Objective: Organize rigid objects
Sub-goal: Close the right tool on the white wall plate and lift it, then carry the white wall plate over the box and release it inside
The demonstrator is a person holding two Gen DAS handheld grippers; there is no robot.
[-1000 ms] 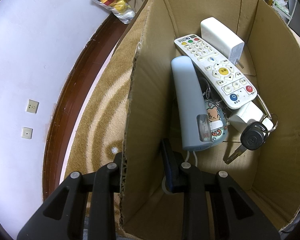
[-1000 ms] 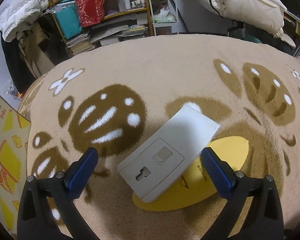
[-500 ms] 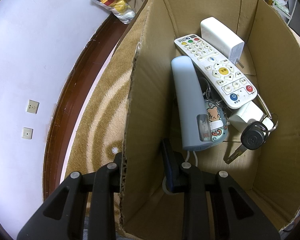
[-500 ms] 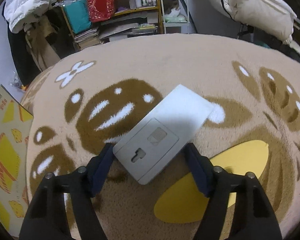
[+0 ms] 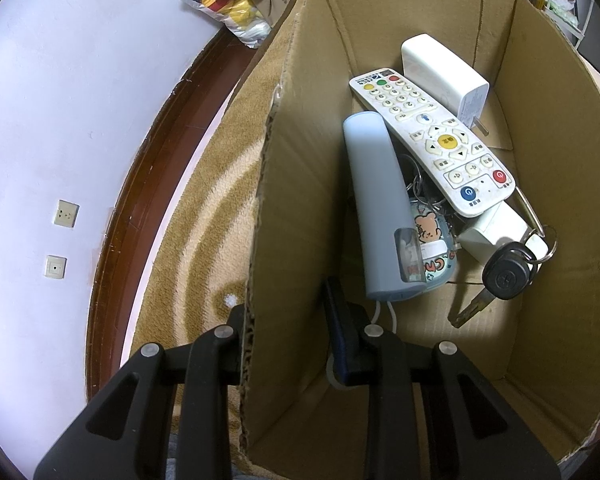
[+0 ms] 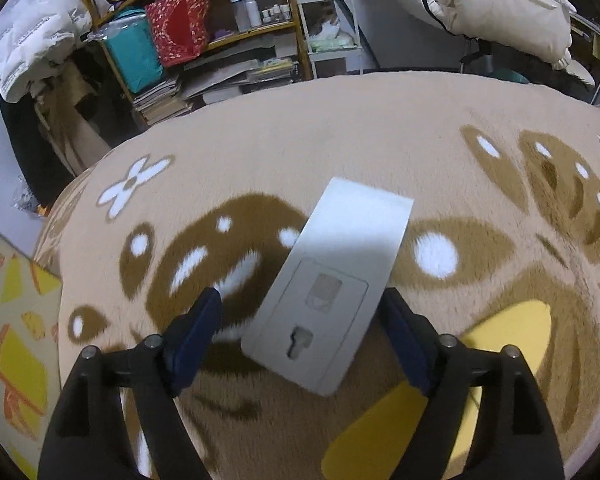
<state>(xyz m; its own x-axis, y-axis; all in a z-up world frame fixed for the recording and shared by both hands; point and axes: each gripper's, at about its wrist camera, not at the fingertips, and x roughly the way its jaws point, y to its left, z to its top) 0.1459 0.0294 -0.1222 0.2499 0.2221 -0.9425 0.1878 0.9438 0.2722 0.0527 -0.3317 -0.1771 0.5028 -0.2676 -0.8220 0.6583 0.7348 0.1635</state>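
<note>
I'm bracing the cardboard box [image 5: 560, 200] with my left tool [image 5: 288, 344], its fingers clamped across the box's near wall, one outside and one inside. Already lying in it: a white remote control [image 5: 432, 140], a white charger block [image 5: 444, 76], a grey-blue case [image 5: 380, 208] and a black-headed key [image 5: 504, 276] (all heaped together). My right tool [image 6: 300, 336] is gripping a flat white wall-plate device [image 6: 332, 288] by its long edges, seemingly raised above the patterned rug [image 6: 340, 140], the plate tilting across the fingers. Judging the step as carry-to-box: next I'm needing to swing it left over the opening, then release.
</note>
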